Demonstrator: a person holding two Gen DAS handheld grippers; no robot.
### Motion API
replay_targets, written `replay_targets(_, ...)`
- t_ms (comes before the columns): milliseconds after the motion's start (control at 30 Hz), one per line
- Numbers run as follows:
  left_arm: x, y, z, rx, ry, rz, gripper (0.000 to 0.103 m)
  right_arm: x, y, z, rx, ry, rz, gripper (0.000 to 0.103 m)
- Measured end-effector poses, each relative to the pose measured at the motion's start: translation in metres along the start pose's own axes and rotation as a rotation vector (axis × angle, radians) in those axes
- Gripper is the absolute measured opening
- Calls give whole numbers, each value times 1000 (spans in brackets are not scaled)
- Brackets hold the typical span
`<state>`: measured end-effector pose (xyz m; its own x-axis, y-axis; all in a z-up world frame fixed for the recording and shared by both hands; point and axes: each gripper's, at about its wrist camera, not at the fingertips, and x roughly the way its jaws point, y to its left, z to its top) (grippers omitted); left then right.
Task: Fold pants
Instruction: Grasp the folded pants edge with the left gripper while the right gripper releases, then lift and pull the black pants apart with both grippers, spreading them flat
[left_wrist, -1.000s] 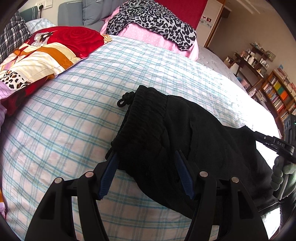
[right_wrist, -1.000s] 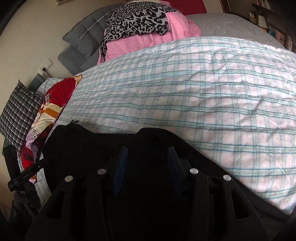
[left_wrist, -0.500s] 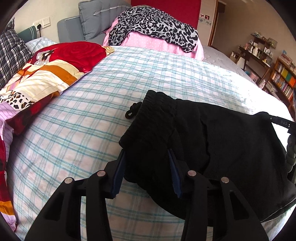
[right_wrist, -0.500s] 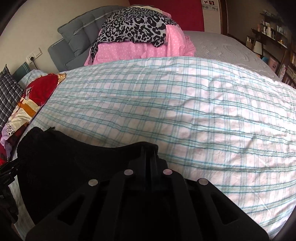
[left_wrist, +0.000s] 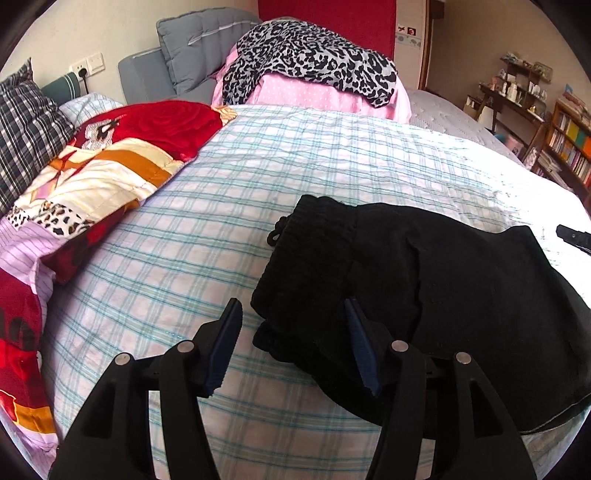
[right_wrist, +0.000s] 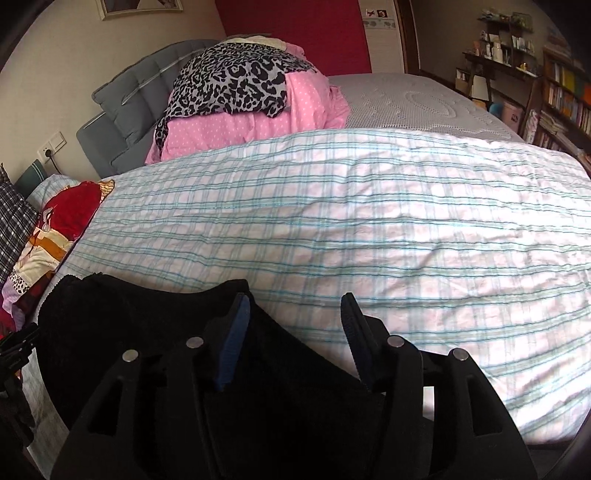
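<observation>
Black pants (left_wrist: 424, 288) lie folded on the plaid bedspread (left_wrist: 240, 206), with the ribbed waistband and drawstring (left_wrist: 275, 230) at their left end. My left gripper (left_wrist: 293, 345) hovers at the near waistband corner. Its jaws are opening; the cloth lies between them, and the left pad (left_wrist: 225, 347) stands off it. In the right wrist view the pants (right_wrist: 122, 325) fill the lower left. My right gripper (right_wrist: 293, 341) is over their right edge, its jaws opening with cloth under them but not pinched. A tip of the right gripper (left_wrist: 572, 236) shows at the far right of the left wrist view.
A red and patchwork quilt (left_wrist: 99, 173) and a checked pillow (left_wrist: 26, 129) lie left. A pink bundle under a leopard-print cloth (left_wrist: 310, 70) sits at the head of the bed by grey cushions (left_wrist: 195, 48). Bookshelves (left_wrist: 565, 147) stand right. Bare bedspread (right_wrist: 406, 229) stretches beyond the pants.
Both grippers narrowed on the pants half a second ago and have since opened. The right gripper has drawn back toward the pants' right edge. The cloth now lies flatter.
</observation>
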<state>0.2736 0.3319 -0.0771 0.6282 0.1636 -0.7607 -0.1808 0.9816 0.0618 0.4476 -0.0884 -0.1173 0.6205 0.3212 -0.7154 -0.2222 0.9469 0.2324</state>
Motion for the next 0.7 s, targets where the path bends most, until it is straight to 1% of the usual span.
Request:
replay_targets(67, -14, -10, 1, 39, -40, 31, 61, -23, -11, -13, 4, -9, -17, 53)
replay_targets(133, -27, -20, 3, 77, -74, 50, 63, -44, -26, -32, 31, 3, -44, 53)
replay_targets(267, -48, -44, 3, 133, -115, 9, 64, -80, -58, -78, 93, 46, -106, 53)
replay_targets(400, -58, -87, -4, 200, -113, -83, 64, -111, -77, -121, 135, 92, -152, 53)
replay_targets(467, -61, -115, -11, 239, -101, -149, 65, -124, -82, -140, 143, 109, -186, 53)
replay_targets(567, -61, -161, -26, 305, -68, -252, 67, -137, -86, -164, 142, 129, -224, 53)
replay_targets(700, -59, -228, -51, 417, -25, -377, 68, -143, -91, -192, 131, 178, -291, 53)
